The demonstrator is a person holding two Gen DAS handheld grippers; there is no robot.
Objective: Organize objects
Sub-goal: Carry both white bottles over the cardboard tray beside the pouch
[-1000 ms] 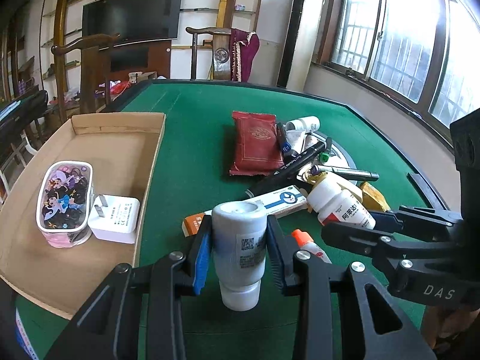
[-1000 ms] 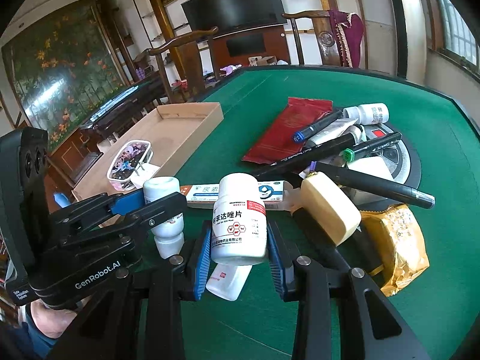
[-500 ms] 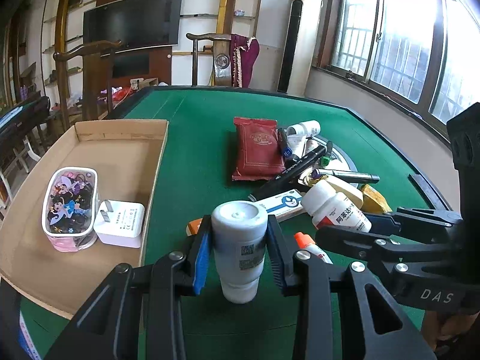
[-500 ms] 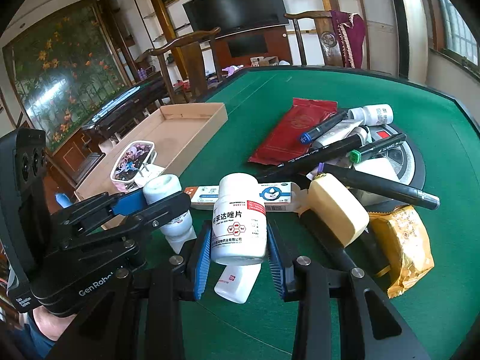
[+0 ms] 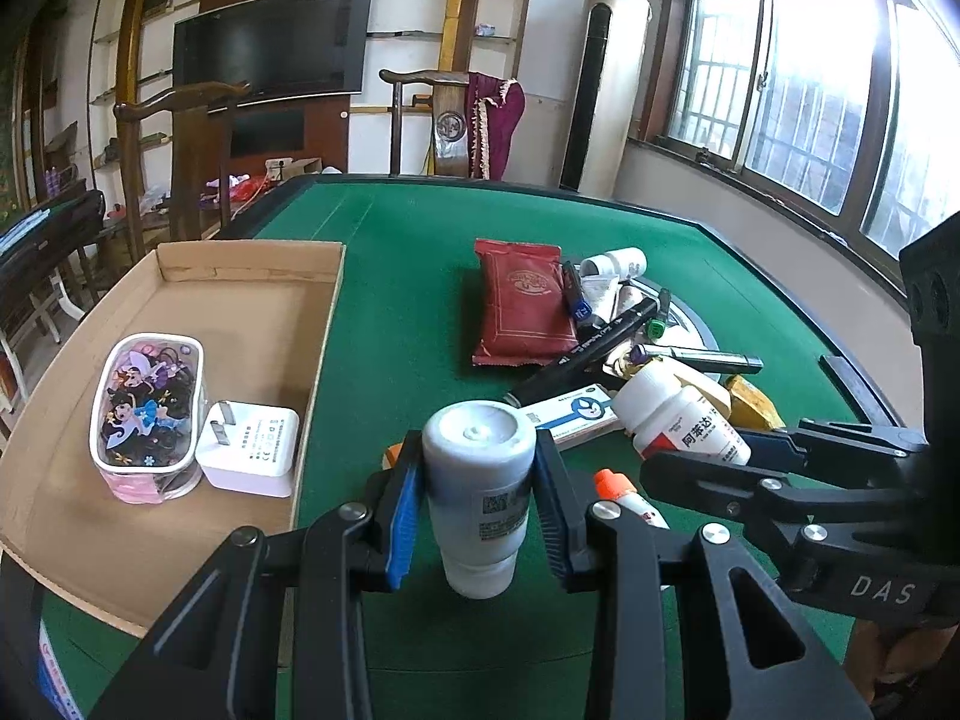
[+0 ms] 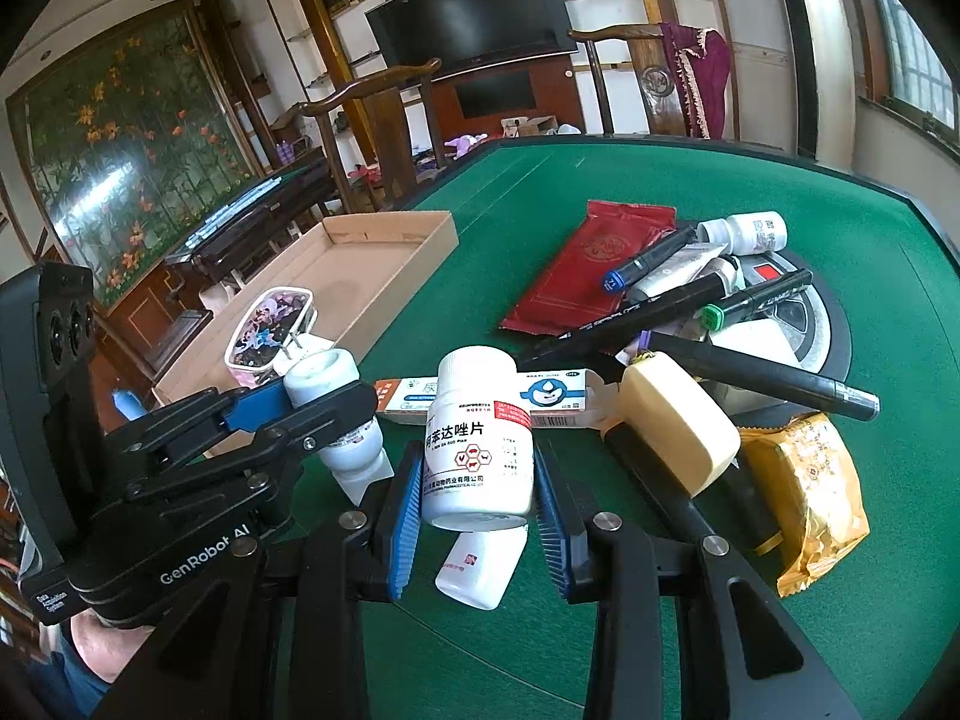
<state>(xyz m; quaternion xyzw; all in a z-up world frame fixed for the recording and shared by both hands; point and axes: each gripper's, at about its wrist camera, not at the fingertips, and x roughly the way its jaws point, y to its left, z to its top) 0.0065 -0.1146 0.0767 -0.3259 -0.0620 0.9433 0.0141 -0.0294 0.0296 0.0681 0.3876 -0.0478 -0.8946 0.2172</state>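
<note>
At the far left a shallow brown cardboard tray [image 5: 252, 300] sits on the green felt bench [image 5: 408, 276], holding a clear zip pouch with cartoon figures [image 5: 150, 408] and, touching its right side, a white plug-in charger block [image 5: 251, 455]. Just right of the tray, the left tool [image 5: 480, 504] pinches a pale grey plastic bottle with a code label [image 5: 479, 480] between its blue pads, the bottle upright and lifted clear of the felt. Beside it on the right, the right tool [image 6: 474, 498] grips a white pill bottle with a red-and-white label [image 6: 477, 438] in the same way, held above a small white bottle lying on its side [image 6: 480, 567]. Behind both bottles a long white-and-blue medicine carton [image 6: 480, 399] lies flat. Further right is the loose pile: a dark red foil packet [image 5: 522, 309], several black marker pens [image 6: 774, 372], a cream oval cap on a black handle [image 6: 678, 423], and at the right edge a yellow-orange foil sachet [image 6: 804, 486].
</note>
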